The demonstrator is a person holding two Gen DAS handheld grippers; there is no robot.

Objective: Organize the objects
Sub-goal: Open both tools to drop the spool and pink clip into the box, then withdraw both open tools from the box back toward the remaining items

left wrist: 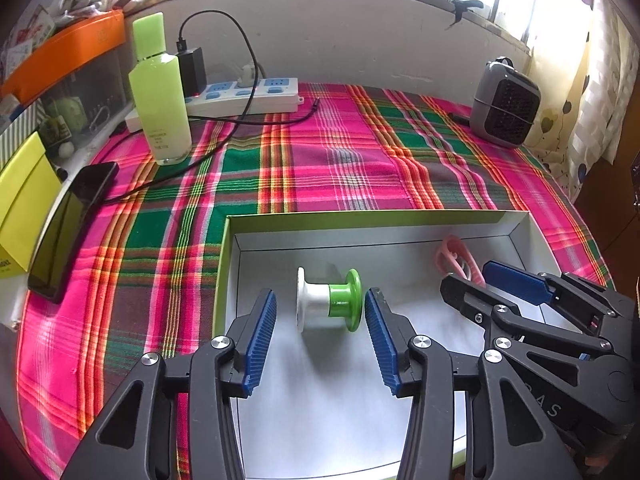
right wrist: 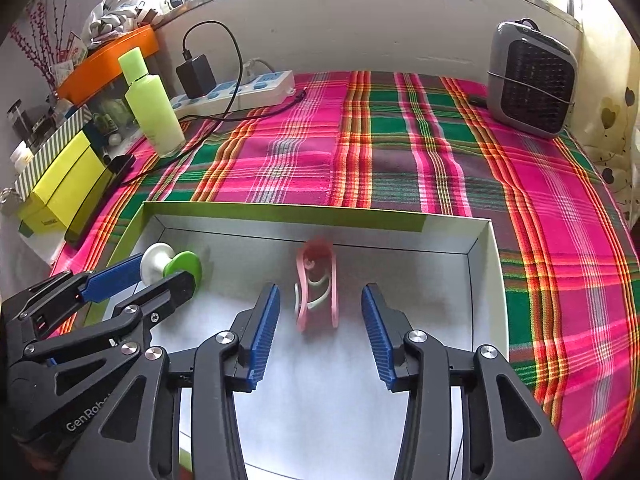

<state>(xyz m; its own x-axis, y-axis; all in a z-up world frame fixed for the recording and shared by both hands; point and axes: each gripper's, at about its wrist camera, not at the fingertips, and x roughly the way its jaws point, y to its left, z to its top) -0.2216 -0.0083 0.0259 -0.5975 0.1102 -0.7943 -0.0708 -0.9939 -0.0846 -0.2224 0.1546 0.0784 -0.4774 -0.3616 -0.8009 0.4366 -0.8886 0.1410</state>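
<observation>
Nearest the cameras, both grippers hang over a shallow white tray (left wrist: 520,236) with a lime-green rim, which sits on a pink, green and orange plaid cloth (left wrist: 320,152). The left gripper (left wrist: 320,332) has its blue-padded jaws spread apart and holds nothing; just ahead of its tips a spool (left wrist: 329,300), half white and half green, lies on its side on the tray floor. The right gripper (right wrist: 320,324) is likewise spread wide and empty, with a pink clip (right wrist: 316,284) standing between and slightly beyond its fingertips, near the tray's far wall. The spool occupies the tray's left part, the clip its right, the two well apart. Beyond the tray the cloth stretches bare toward the wall. At far left a dark phone (left wrist: 72,228) lies at the cloth's edge, and behind it stands a pale green bottle (left wrist: 158,92), beside a white power strip (left wrist: 248,96) with a black charger plugged in. At far right sits a small grey fan heater (right wrist: 532,80).
</observation>
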